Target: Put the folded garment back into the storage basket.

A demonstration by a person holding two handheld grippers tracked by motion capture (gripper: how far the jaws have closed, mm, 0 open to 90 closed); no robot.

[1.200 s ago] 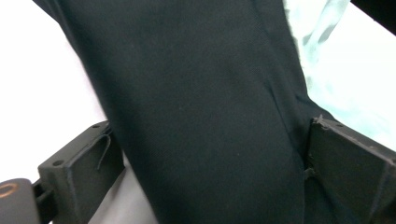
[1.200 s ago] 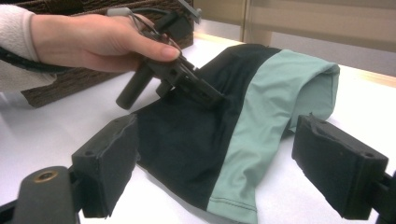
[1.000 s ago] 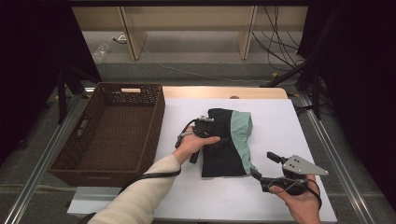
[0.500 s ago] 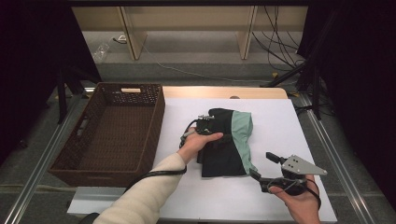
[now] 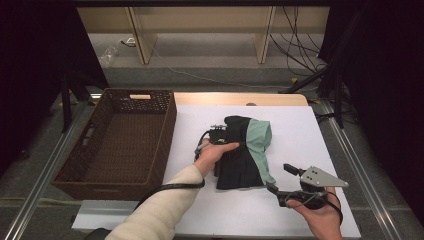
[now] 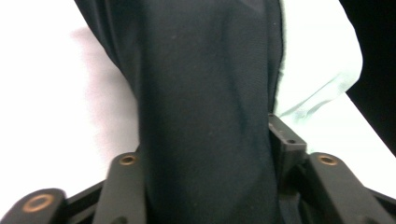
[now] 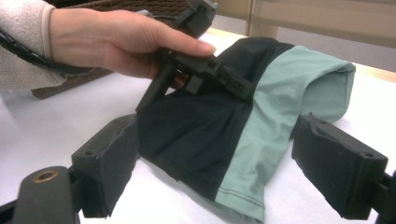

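Where dark walls close in, white table stands lit.

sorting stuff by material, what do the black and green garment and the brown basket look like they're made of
The black and green garment looks like a thin, smooth knit fabric with a matte finish: it folds softly, and a stitched hem shows in the right gripper view. The brown basket seems woven wicker or rattan, possibly a plastic imitation: its walls show a tight dark-brown weave, with a handle slot in the far wall.

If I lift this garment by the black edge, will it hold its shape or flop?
Likely flop: the garment lies in soft folds and bunches between the left gripper jaws, which have just been closing on it. Probably light, thin fabric. The green part may drag.
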